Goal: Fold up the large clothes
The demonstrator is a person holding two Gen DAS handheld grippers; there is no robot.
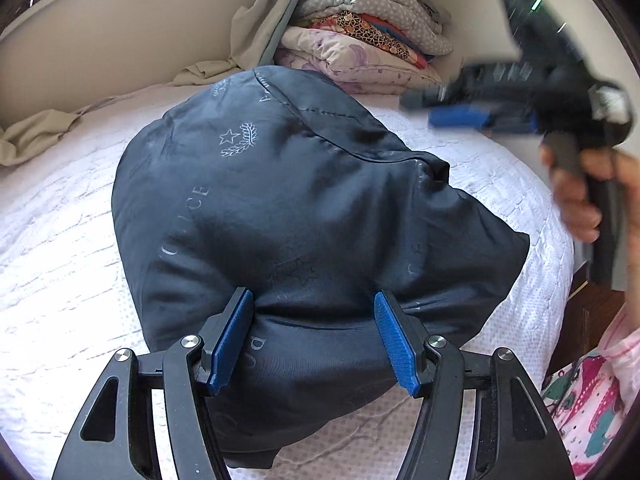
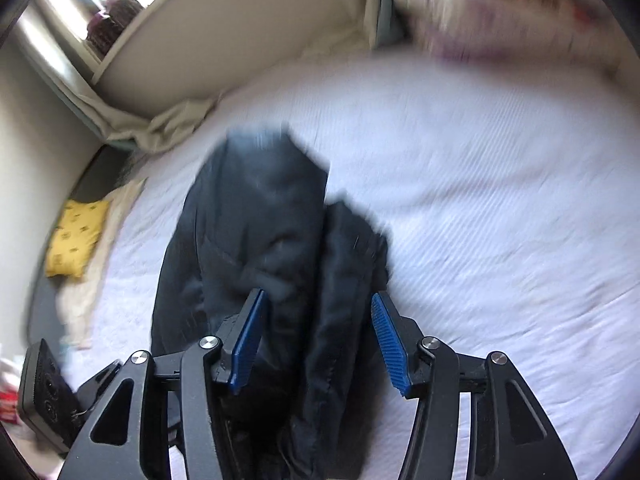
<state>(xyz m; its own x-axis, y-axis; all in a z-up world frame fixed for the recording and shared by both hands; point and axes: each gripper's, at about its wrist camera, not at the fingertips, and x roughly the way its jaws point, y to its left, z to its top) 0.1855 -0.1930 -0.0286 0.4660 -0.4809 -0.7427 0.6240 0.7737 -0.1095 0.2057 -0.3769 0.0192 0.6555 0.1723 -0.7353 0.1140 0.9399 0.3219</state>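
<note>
Your left gripper (image 1: 316,336) has its 2 fingers clamped on a thick bunched edge of the dark navy garment (image 1: 280,200), at the 6 o'clock side of the bundle in the left wrist view; the fabric bulges between the blue pads, which suggests you are pinning that edge so the fold cannot slip. The garment lies in a rounded heap in the middle of the bed (image 1: 60,240), on its white quilted cover, with printed stars and lettering facing up.

Your right gripper (image 2: 318,338) shows its fingers apart. Dark cloth lies between them in the right wrist view, but the pads do not press on it, so I judge it has let go and is free to take a new hold. From the left wrist view it hangs in the air at 2 o'clock, well apart from the garment.

The right wrist view is smeared with blur, so the garment's seams and edges are hard to read there. The garment's underside and its sleeves are hidden. The stack of folded bedding (image 1: 360,32) at 12 o'clock is cut off at the top.
</note>
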